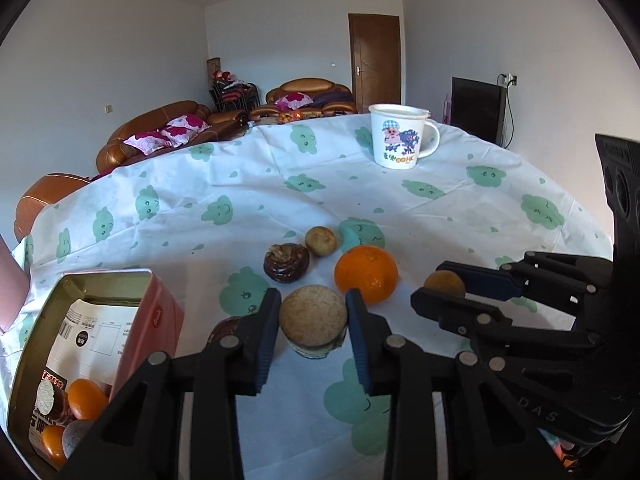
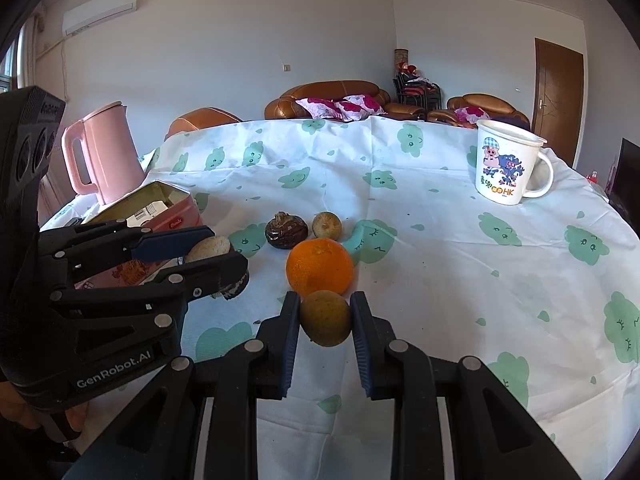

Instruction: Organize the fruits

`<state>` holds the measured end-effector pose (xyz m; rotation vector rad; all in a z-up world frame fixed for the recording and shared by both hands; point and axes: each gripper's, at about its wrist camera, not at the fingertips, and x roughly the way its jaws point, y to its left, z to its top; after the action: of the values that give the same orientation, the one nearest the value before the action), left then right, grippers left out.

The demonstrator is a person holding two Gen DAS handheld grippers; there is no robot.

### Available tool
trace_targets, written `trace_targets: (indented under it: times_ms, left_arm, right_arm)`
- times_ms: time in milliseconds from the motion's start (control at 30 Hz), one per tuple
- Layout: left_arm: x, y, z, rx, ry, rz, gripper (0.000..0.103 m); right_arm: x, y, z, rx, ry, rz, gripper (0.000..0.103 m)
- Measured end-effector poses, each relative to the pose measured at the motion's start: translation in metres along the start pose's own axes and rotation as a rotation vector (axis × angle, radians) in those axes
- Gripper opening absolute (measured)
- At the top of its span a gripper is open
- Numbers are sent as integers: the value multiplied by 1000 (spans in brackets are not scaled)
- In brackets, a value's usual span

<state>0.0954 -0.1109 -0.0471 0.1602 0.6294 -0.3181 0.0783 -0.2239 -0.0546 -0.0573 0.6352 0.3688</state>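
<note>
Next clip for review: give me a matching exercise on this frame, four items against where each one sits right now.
Items:
1. tan round cake
2. brownish-green fruit
3. large orange
4. cartoon mug

Places:
A. far side of the table, standing alone
B. between the fingers of the right gripper
C. between the fingers of the left gripper
D. loose on the tablecloth, just beyond the right gripper's fruit

Pairs: 1-C, 2-B, 3-D, 4-A
</note>
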Motion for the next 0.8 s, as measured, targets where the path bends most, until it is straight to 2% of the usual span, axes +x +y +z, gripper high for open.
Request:
trace_targets:
  times_ms: [333,800]
  left_arm:
    - [-18,7,-1,-32,-103,3,35]
    - [-31,14,-5,-69,-174,10,35]
  right_arm:
    - [-15,0,-1,-4,-100,33,27]
    - [-30,6,-6,-46,-188,37,27]
